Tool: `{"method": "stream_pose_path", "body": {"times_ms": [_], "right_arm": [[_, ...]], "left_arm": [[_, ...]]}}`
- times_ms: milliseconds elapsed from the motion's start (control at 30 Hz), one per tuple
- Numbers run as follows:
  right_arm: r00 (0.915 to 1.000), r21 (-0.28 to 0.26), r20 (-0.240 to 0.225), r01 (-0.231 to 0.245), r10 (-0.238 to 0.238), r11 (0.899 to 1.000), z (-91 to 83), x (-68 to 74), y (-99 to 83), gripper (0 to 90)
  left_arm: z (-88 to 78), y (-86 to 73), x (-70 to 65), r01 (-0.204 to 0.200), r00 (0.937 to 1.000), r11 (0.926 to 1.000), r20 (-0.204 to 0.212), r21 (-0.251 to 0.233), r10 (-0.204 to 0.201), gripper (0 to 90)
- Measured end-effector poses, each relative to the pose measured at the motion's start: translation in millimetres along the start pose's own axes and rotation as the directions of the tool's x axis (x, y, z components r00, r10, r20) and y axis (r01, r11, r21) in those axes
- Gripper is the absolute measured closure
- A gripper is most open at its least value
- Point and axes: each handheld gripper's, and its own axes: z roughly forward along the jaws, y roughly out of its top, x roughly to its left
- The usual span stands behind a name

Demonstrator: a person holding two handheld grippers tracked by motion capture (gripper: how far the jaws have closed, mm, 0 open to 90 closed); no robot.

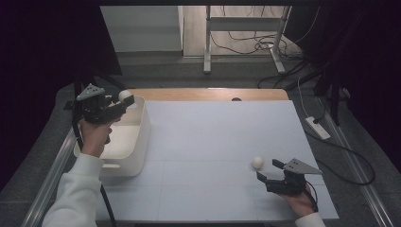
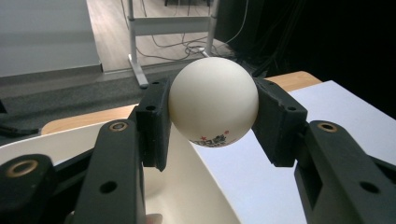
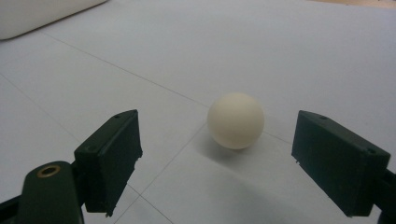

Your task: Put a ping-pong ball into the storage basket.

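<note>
One ball over the bin, one waiting on the counter.
The left gripper (image 1: 124,100) fingers clamp a white ball (image 2: 213,101) above the white bin (image 1: 137,142): release gently. The right gripper (image 3: 233,163) fingers stand wide around the second ball (image 3: 236,120): centre, then close.

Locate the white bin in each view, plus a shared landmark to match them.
High view: white bin at left table edge, under the left gripper.
Left gripper view: its rim curves across the bottom, below the clamped ball.
Right gripper view: a corner at top left.
Shared landmark: the white table sheet.
</note>
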Motion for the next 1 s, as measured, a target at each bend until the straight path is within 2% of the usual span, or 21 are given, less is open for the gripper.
{"method": "stream_pose_path", "body": {"times_ms": [500,833,1000], "right_arm": [[1.0,0.002,-0.001,0.002,-0.002,1.0,0.6,0.6,0.7,15.9],[1.0,0.002,-0.001,0.003,-0.003,1.0,0.4,0.5,0.7,15.9],[1.0,0.001,0.0,0.001,-0.001,1.0,0.3,0.4,0.7,15.9]], "left_arm": [[-5.5,-2.4,21.5,0.028,0.998,0.999,-0.059,0.036,-0.026,50.4],[3.9,-3.8,26.0,0.039,0.9969,0.9971,-0.071,0.065,-0.034,50.3],[11.1,-6.1,33.9,0.053,0.995,0.9938,-0.09,0.098,-0.044,50.2]]}}
